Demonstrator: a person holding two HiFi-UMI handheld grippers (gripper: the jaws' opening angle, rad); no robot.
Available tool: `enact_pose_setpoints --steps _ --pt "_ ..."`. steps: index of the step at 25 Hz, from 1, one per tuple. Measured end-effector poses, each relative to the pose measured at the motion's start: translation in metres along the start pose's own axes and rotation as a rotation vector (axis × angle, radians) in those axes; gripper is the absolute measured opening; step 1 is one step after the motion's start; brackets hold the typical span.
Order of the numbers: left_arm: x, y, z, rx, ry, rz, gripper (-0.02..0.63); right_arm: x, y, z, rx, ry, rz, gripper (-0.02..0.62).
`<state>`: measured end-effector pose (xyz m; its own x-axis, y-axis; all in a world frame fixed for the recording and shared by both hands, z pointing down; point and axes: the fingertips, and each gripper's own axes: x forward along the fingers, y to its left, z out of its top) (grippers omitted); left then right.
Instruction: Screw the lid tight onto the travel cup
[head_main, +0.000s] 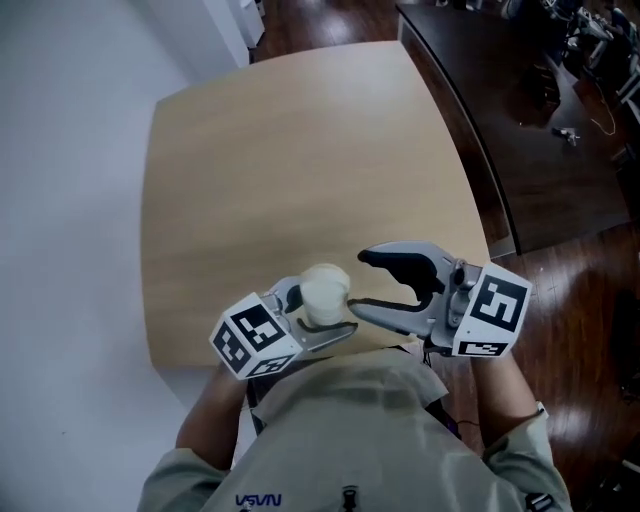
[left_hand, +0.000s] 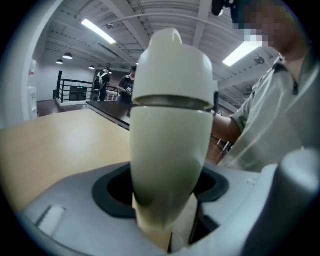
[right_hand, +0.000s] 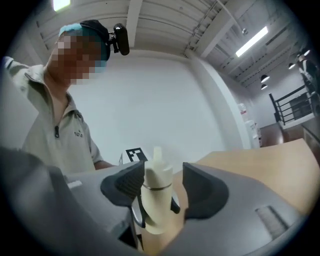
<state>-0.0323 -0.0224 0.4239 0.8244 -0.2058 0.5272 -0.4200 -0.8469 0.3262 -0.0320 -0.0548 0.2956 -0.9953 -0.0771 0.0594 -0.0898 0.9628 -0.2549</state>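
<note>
A cream travel cup (head_main: 325, 292) with a domed, spouted lid (left_hand: 172, 65) on top is held above the near edge of the light wooden table (head_main: 300, 160). My left gripper (head_main: 312, 318) is shut on the cup's lower body (left_hand: 170, 165), and the cup fills the left gripper view. My right gripper (head_main: 360, 284) points left at the cup from the right, roughly level. Its jaws stand open, apart from the cup. In the right gripper view the cup (right_hand: 156, 205) and its lid (right_hand: 158, 175) show just beyond the two dark pads (right_hand: 200, 189).
The table's right edge meets dark wooden floor and a dark counter (head_main: 520, 110) at the upper right. A pale floor runs along the left. My torso is right behind both grippers. Two people (left_hand: 112, 80) stand far off by a railing.
</note>
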Motion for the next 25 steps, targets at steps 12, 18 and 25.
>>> enact_pose_setpoints --steps 12,18,25 --pt "0.000 -0.031 -0.013 0.048 0.082 -0.054 0.325 0.036 0.050 -0.015 -0.055 0.131 0.293 0.318" --pt "0.007 -0.033 -0.011 0.063 0.099 -0.049 0.325 0.025 0.043 -0.017 -0.034 0.119 0.254 0.290" --pt "0.007 -0.003 -0.005 0.052 0.052 0.146 0.324 0.019 0.012 -0.020 0.061 0.039 0.066 0.288"
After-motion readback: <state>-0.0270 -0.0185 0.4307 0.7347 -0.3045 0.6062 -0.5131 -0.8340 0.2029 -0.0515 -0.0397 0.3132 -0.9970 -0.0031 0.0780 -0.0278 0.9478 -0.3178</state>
